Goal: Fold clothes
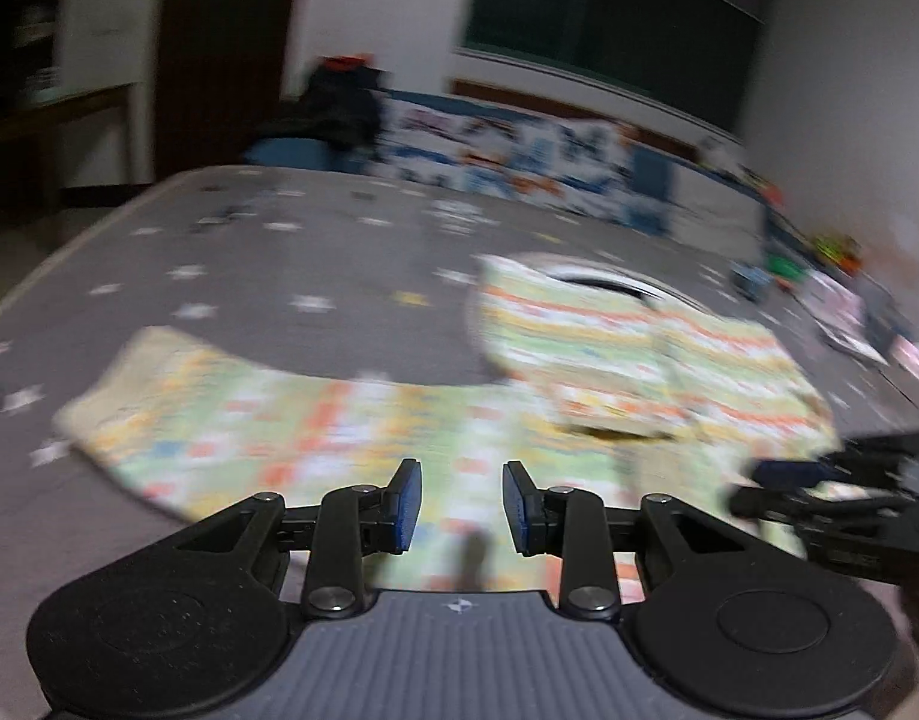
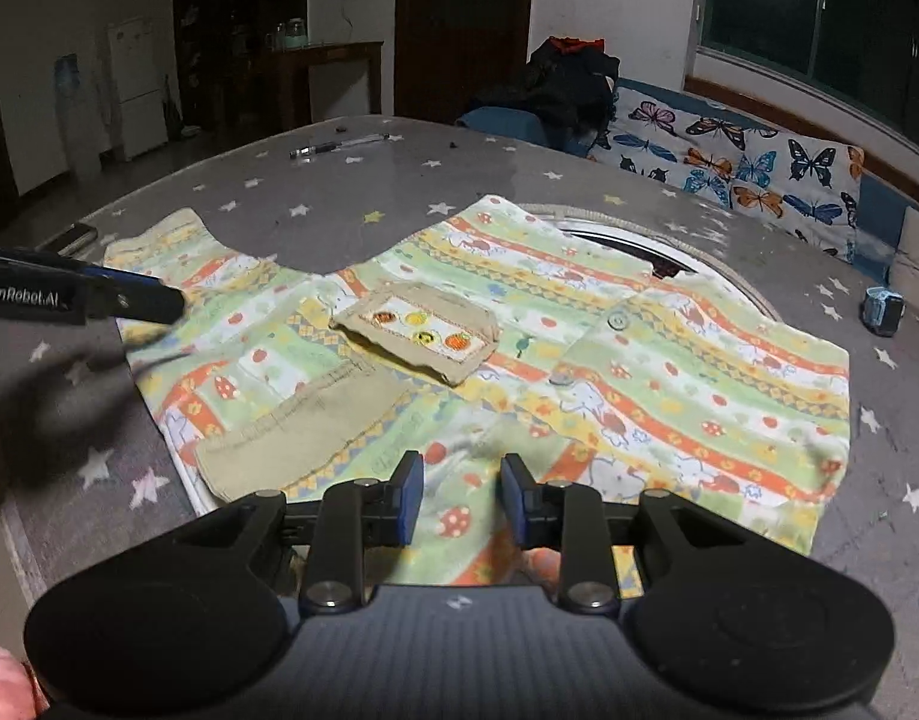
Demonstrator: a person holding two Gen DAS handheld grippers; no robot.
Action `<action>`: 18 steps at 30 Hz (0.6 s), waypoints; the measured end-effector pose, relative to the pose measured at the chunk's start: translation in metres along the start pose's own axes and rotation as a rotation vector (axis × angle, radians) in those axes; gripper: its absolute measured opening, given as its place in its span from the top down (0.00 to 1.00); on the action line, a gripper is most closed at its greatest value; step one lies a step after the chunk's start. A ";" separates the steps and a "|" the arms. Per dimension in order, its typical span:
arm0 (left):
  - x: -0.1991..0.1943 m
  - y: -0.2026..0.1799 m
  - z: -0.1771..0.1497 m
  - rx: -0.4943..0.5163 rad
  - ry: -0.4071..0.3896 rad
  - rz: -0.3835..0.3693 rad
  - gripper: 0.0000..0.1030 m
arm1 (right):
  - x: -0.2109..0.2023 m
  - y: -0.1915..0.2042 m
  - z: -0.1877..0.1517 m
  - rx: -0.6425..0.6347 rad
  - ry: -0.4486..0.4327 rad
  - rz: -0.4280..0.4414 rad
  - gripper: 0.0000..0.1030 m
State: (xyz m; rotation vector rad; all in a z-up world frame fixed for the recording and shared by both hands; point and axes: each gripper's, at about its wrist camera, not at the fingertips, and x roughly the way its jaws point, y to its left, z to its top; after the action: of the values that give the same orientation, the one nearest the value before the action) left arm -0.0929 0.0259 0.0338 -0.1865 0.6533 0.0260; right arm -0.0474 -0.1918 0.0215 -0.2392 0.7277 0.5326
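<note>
- A patterned garment [image 2: 519,360], striped in green, orange and yellow with khaki trim, is seen lying spread out on the grey star-printed surface [image 2: 351,180], its far edge lapping over a round white object [image 2: 633,234].
- A small khaki flap with embroidered fruit [image 2: 417,330] is seen lying on the middle of the cloth, and a khaki pocket [image 2: 297,438] is seen at the near left.
- No clean fold can be made out; the garment is judged to be laid flat and smoothed, with most or all of the folding left.
- The right gripper [image 2: 462,498] is held over the near hem with its jaws parted, and nothing is seen between them.
- The left gripper [image 1: 462,504] is likewise unclenched and empty above the cloth, toward the garment's left side.
- The near edge of the garment is cut off by both gripper bodies, so the hem is not shown.
- The left wrist view is heavily blurred; the pattern and edges cannot be read there.
- Whether the fingertips touch the cloth cannot be told.
- A pen [image 2: 339,145] is seen far off on the surface.
</note>
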 end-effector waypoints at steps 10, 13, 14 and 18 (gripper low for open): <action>0.012 0.085 0.012 -0.177 -0.043 0.336 0.67 | -0.015 0.001 0.001 0.004 -0.019 0.006 0.72; 0.018 0.100 0.013 -0.226 -0.028 0.364 0.67 | -0.018 0.002 0.000 0.006 -0.021 0.009 0.72; 0.020 0.104 0.013 -0.236 -0.024 0.370 0.67 | -0.018 0.002 -0.001 0.005 -0.022 0.007 0.72; 0.027 0.112 0.014 -0.270 -0.021 0.367 0.68 | -0.021 0.001 -0.001 0.015 -0.030 0.003 0.72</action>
State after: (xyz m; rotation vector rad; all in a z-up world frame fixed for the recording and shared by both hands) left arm -0.0722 0.1379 0.0095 -0.3237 0.6545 0.4698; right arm -0.0615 -0.1995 0.0355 -0.2161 0.7025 0.5325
